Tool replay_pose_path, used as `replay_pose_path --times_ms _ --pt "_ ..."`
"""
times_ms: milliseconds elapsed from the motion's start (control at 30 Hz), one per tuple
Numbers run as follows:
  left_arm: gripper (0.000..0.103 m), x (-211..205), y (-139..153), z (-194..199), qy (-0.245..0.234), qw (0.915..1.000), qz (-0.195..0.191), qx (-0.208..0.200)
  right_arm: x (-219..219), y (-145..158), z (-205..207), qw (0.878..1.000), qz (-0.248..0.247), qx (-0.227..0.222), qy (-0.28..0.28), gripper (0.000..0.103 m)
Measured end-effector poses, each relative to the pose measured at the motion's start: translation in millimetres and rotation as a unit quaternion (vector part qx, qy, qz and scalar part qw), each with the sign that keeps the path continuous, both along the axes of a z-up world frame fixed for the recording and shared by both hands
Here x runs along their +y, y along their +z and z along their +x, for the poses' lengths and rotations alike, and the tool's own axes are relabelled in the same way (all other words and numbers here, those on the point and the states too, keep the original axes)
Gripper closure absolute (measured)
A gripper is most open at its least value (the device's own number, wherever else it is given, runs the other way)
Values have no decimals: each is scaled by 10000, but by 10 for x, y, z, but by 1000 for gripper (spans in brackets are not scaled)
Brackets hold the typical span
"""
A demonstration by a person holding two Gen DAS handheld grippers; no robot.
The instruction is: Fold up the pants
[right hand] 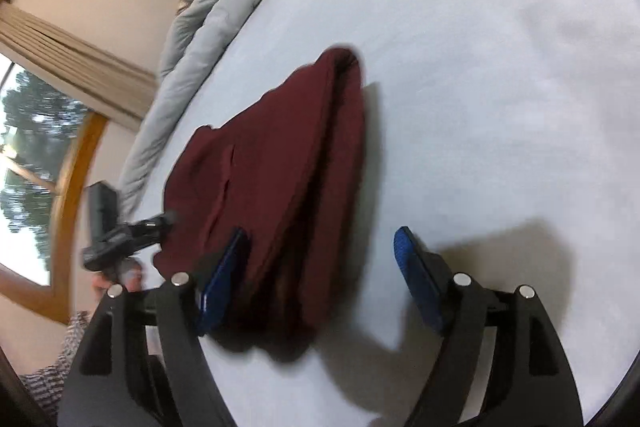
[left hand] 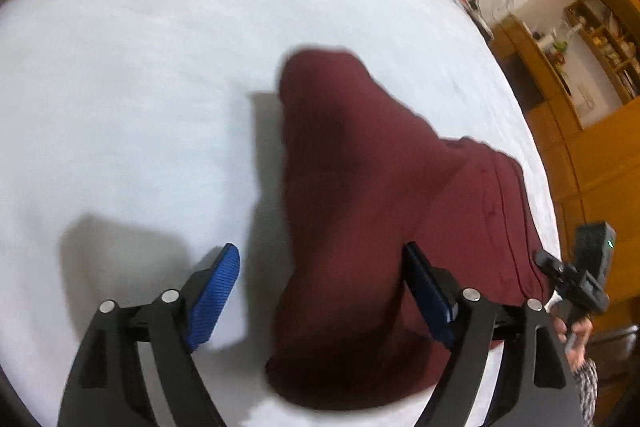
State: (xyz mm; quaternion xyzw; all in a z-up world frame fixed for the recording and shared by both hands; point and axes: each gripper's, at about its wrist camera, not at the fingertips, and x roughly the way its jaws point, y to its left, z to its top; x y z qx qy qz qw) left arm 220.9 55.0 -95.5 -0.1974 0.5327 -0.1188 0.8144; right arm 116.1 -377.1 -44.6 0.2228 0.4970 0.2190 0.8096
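Note:
The dark red pants (left hand: 360,187) lie folded in a long bundle on the white bed sheet (left hand: 140,87). My left gripper (left hand: 320,251) is open wide just above their near end. Its left blue pad (left hand: 216,295) is over the sheet and its right pad (left hand: 428,295) is over the cloth, and neither presses on it. In the right wrist view the pants (right hand: 280,147) run away from my right gripper (right hand: 320,233). It is also open, with its left pad (right hand: 224,275) over the cloth and its right pad (right hand: 416,279) over bare sheet (right hand: 500,87).
A crumpled grey duvet (right hand: 208,27) lies along the far side of the bed. Wooden shelves (left hand: 592,39) stand beyond the bed's right edge. A window with a beige curtain (right hand: 68,55) is at the left. A hand holds the other gripper's black body (left hand: 588,279) beside the pants.

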Motion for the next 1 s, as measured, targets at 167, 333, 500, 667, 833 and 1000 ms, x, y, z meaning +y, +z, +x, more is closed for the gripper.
replay_pose_path --times_ms 167,333,500,667,833,1000 --pt "17 -185 477 -590 231 9931 659 -937 180 474 -469 9974 -253 -667 -50 27" --pt "13 -656 452 -674 -1 9892 1104 -963 601 434 -404 9906 -1187 -672 -120 27" --pt "12 -778 237 -478 -37 9919 1121 -604 493 86 -314 9916 -1231 -245 -327 26" --pt "13 -796 208 -543 -13 9918 1173 -516 459 65 -286 9933 -1049 -135 -475 19" --pt "4 -801 443 -747 157 9870 1498 -566 524 375 -543 9835 -1651 -123 -724 3" --pt "4 -848 563 -960 100 9828 1798 -419 713 487 -767 9669 -2398 89 -861 3"
